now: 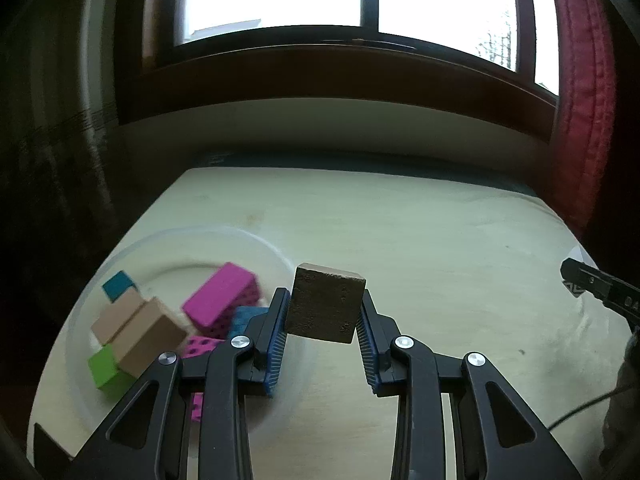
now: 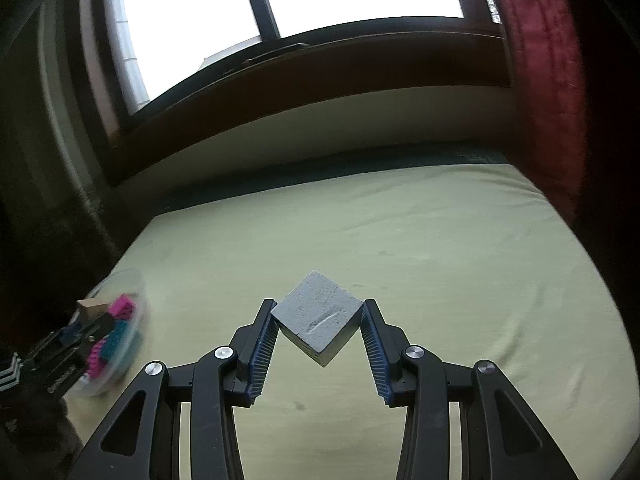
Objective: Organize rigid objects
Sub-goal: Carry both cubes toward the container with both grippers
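Brown block [image 1: 326, 308]: you hold it pinched between the pads of your left tool [image 1: 323, 314], lifted off the desk [image 1: 420, 232], one flat face toward the camera, slightly tilted.
Grey block [image 2: 318, 316]: your right tool [image 2: 320, 322] grips it corner to corner, so it sits as a diamond with one corner pointing down.
Bowl [image 1: 256, 238]: clear, on the desk, already holding pink, blue, green and tan blocks.
Key relation: the bowl lies to the left of the brown block and just beyond the left tool's left finger; from the grey block it is far to the left, near the desk's edge.
Nearer hand: your left, by a wide margin.
Next move, as I judge it: swing the left tool left over the bowl's rim and let go; bring the right across after.
Risk: the grey block's corner grip looks less secure.
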`<state>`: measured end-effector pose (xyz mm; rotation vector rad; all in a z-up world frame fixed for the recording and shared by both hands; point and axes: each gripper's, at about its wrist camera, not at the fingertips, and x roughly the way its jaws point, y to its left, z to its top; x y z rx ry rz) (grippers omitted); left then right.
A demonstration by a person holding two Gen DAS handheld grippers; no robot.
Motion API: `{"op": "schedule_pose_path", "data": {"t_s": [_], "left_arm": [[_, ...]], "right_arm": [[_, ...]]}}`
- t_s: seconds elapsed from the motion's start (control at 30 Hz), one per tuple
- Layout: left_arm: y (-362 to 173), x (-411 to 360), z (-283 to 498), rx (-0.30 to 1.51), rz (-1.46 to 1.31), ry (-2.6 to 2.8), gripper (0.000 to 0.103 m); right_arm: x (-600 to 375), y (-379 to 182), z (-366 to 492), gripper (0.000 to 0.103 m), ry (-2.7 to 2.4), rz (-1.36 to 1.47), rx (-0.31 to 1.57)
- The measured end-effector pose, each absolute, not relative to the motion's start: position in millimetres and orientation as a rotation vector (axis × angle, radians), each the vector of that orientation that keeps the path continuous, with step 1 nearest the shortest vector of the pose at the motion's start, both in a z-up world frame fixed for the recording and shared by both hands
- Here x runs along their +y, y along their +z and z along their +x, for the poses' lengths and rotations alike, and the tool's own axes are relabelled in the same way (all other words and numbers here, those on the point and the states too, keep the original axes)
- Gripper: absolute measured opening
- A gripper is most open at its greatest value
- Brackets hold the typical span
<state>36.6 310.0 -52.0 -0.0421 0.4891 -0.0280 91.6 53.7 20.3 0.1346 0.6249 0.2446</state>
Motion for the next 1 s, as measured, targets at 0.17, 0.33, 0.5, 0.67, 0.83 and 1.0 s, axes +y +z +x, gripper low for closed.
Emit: {"op": "schedule_pose_path", "data": {"t_s": [0.17, 0.33, 0.5, 0.67, 0.83, 1.0], "left_arm": [[-58.0, 331.0, 36.2, 0.495, -0.065, 0.000, 0.034], [-62.6, 353.6, 34.9, 0.498, -0.087, 0.028, 0.034], [-67.5, 372.1, 35.1, 0.503, -0.106, 0.052, 0.034], [-70.3, 390.8, 35.3, 0.507, -0.135, 0.074, 0.034], [-72.1, 408.5, 37.4, 0.509, -0.168, 0.093, 0.034], [-72.3, 417.3, 38.9, 0.509, -0.186, 0.105, 0.034]], "right_arm": [[79.4, 21.9, 91.6, 0.045, 0.290, 0.124, 0.629], [109.5, 23.3, 90.1, 0.045, 0.340, 0.112, 0.632], [131.9, 22.9, 85.3, 0.045, 0.384, 0.100, 0.637], [152.9, 21.7, 83.8, 0.045, 0.421, 0.089, 0.648], [170.8, 19.8, 84.6, 0.044, 0.454, 0.084, 0.662], [184.7, 19.6, 85.6, 0.044, 0.488, 0.080, 0.669]]}}
